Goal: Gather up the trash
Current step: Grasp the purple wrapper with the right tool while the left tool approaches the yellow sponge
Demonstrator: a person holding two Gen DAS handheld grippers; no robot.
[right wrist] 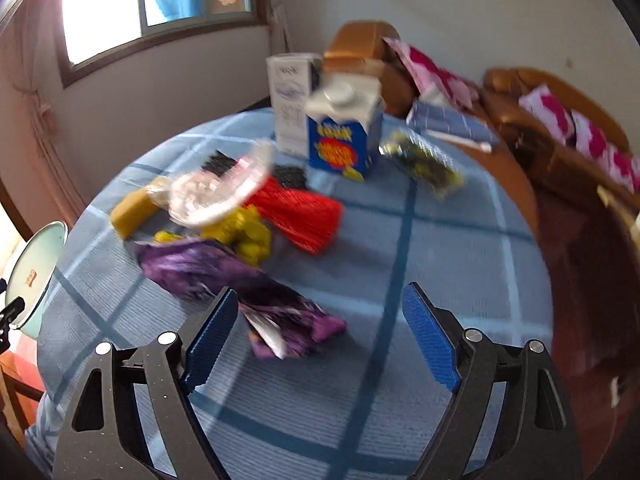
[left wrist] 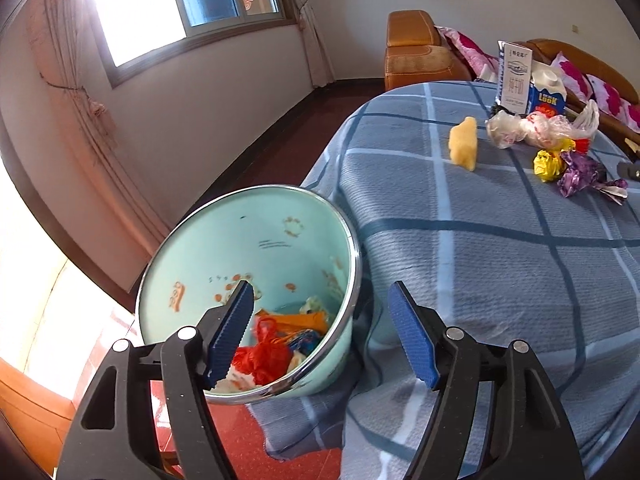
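Observation:
A mint-green bin (left wrist: 224, 256) stands beside the round table and holds several scraps, a red net among them (left wrist: 264, 354). My left gripper (left wrist: 322, 312) is open and empty, straddling the bin's rim, one finger inside. My right gripper (right wrist: 320, 322) is open and empty just above the table, with a purple wrapper (right wrist: 224, 276) between and ahead of its fingers. Beyond lie a yellow wrapper (right wrist: 248, 232), a red wrapper (right wrist: 304, 212), a clear plastic bag (right wrist: 216, 192), a yellow sponge (right wrist: 130, 210) and a black-yellow packet (right wrist: 424, 160). The right wrist view is blurred.
A blue carton (right wrist: 344, 136) and a white carton (right wrist: 290, 100) stand at the table's far side. The blue checked cloth (left wrist: 500, 240) covers the table. An orange sofa with pink cushions (left wrist: 424, 48) is behind. The bin also shows in the right wrist view (right wrist: 36, 268).

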